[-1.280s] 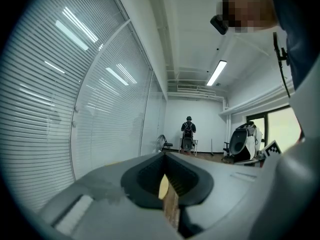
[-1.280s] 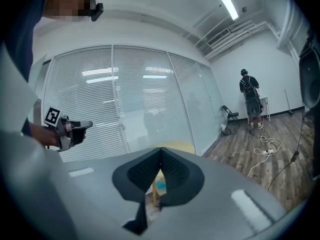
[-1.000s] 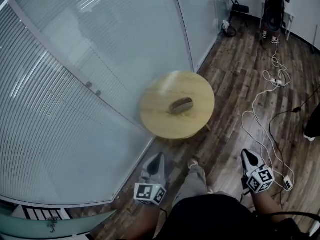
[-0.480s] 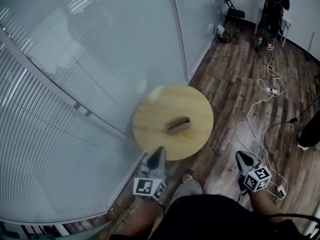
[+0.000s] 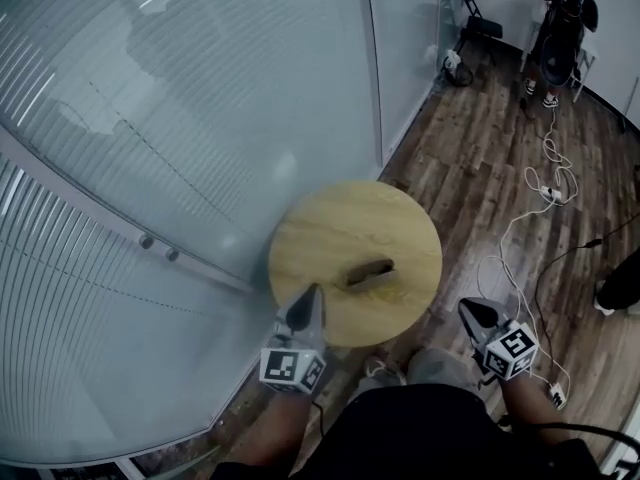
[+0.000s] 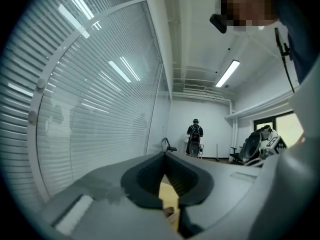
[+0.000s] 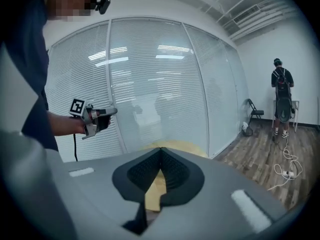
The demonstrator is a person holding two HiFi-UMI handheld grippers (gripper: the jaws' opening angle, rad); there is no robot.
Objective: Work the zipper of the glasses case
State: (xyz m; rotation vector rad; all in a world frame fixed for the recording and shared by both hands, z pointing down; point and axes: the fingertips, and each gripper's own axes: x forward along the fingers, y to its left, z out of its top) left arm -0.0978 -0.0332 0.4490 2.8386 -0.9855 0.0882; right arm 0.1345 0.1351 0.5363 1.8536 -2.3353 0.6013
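Note:
A brown glasses case [image 5: 367,272] lies alone on a small round wooden table [image 5: 330,230], right of its middle. My left gripper [image 5: 311,292] is shut with nothing in it, and its tip is over the table's near left edge, short of the case. My right gripper [image 5: 466,309] is also shut and holds nothing; it hangs over the floor just off the table's right side. In the left gripper view the shut jaws [image 6: 164,157] point across the tabletop [image 6: 167,193]. The right gripper view shows shut jaws [image 7: 161,151], the table [image 7: 176,145] beyond them and the left gripper [image 7: 98,118] held out at left.
A curved glass wall with blinds [image 5: 180,138] runs close behind and left of the table. White and black cables [image 5: 525,230] trail over the wood floor at right. A person [image 5: 563,18] stands at the far back near a folding chair [image 5: 476,20].
The table and case have come nearer to me. The left gripper's tip now overlaps the table's near edge. Both grippers stay shut.

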